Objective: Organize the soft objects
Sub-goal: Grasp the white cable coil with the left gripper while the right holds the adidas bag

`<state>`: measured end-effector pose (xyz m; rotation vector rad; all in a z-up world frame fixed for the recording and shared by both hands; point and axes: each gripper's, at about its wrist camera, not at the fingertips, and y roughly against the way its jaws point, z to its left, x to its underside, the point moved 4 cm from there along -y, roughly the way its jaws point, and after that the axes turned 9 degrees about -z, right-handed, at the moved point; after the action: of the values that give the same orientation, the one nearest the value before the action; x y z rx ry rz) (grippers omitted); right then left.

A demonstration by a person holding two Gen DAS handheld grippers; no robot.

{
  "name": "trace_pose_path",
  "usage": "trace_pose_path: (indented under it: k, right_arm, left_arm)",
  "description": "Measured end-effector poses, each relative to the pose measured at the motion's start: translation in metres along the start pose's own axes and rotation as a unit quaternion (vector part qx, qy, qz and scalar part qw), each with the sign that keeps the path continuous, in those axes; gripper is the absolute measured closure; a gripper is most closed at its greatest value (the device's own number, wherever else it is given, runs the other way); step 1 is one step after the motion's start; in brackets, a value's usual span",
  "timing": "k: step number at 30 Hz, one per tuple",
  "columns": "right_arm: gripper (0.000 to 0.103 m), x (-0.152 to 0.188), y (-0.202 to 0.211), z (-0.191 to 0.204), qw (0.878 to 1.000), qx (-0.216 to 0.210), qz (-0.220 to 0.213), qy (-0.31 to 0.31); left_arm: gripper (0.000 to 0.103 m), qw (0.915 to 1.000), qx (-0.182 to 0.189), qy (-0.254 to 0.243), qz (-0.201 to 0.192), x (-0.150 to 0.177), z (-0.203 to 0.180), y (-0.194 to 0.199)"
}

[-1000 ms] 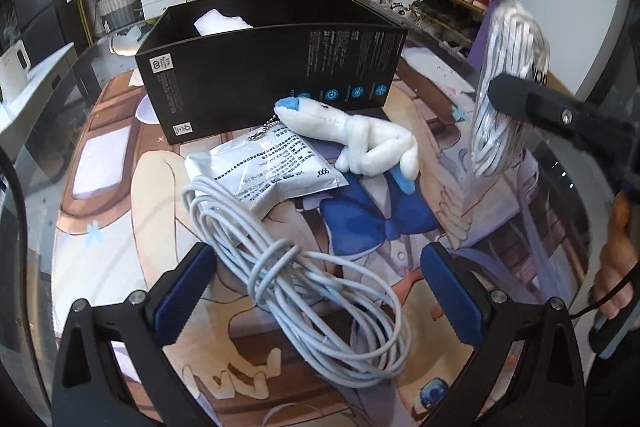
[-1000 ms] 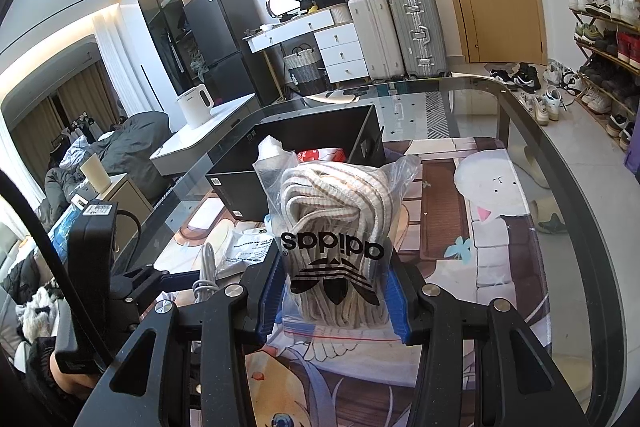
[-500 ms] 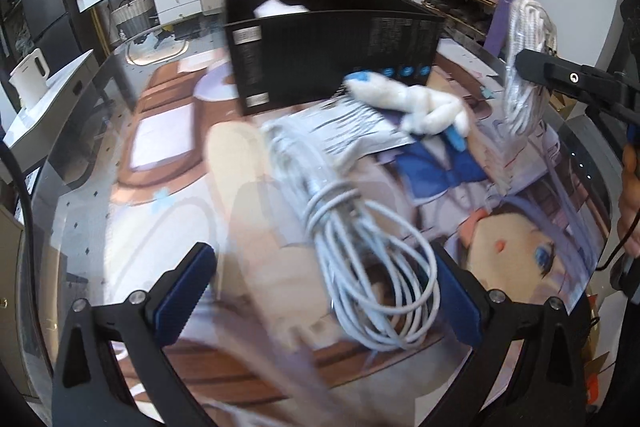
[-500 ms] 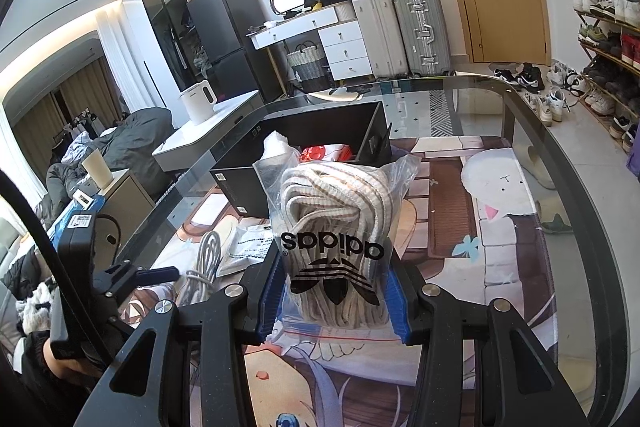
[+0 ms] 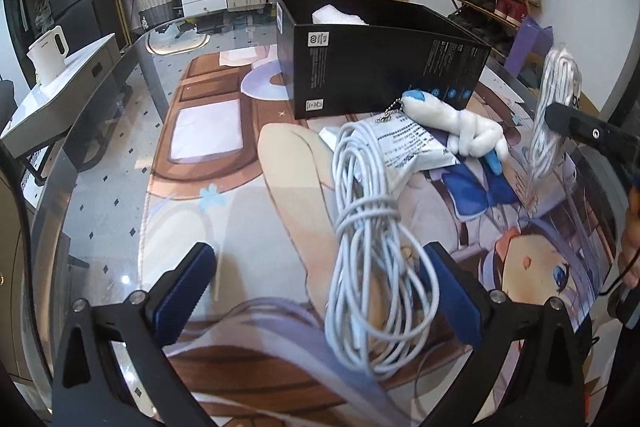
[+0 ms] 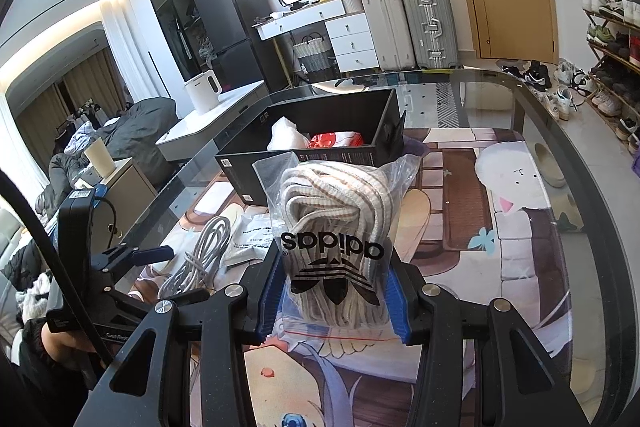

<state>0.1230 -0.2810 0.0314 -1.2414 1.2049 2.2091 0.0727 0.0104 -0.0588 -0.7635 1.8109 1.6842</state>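
Holding the bag of rope (image 6: 334, 247) clamped in the right hand-held gripper (image 6: 334, 291) above the surface, next it needs dropping into the black box (image 6: 320, 143); left hand-held gripper (image 5: 320, 291) gapes empty around the cable (image 5: 372, 247).

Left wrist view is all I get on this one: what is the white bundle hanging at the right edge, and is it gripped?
Observer: It is a clear adidas bag of cream cord, clamped upright in the right hand-held gripper.
Operator: The black box shows me only a white wad. Anything else inside?
Observer: Yes, a red packet lies beside the white wad.
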Motion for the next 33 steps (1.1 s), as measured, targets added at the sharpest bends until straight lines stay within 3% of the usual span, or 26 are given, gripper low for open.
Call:
trace_pose_path:
  k: [2,5,11,24,29,33]
  right_arm:
    - [0.058,0.0,0.0,0.0,1.0,0.0,0.0,0.0]
    - [0.058,0.0,-0.001,0.0,1.0,-0.001,-0.001,0.0]
    - [0.058,0.0,-0.002,0.002,1.0,-0.005,-0.001,0.0]
    - [0.058,-0.002,-0.004,0.007,1.0,-0.014,-0.003,0.005]
    - [0.058,-0.002,-0.002,0.008,1.0,-0.013,-0.004,0.007]
    - [0.058,-0.002,-0.002,0.008,1.0,-0.013,-0.004,0.007]
  left_arm:
    - [0.003,1.0,-0.002,-0.003,-0.002,-0.001,-0.002,-0.001]
    - [0.017,0.9998,-0.005,-0.014,-0.012,-0.002,-0.004,0.0]
    - [0.063,0.9988,0.028,-0.022,-0.033,-0.003,-0.008,0.009]
    - [0.07,0.9973,0.058,0.002,-0.044,-0.005,0.0,0.022]
    - [0.069,0.9981,0.047,0.011,-0.038,-0.004,0.006,0.018]
    - [0.053,0.9987,0.034,0.013,-0.035,-0.005,0.008,0.01]
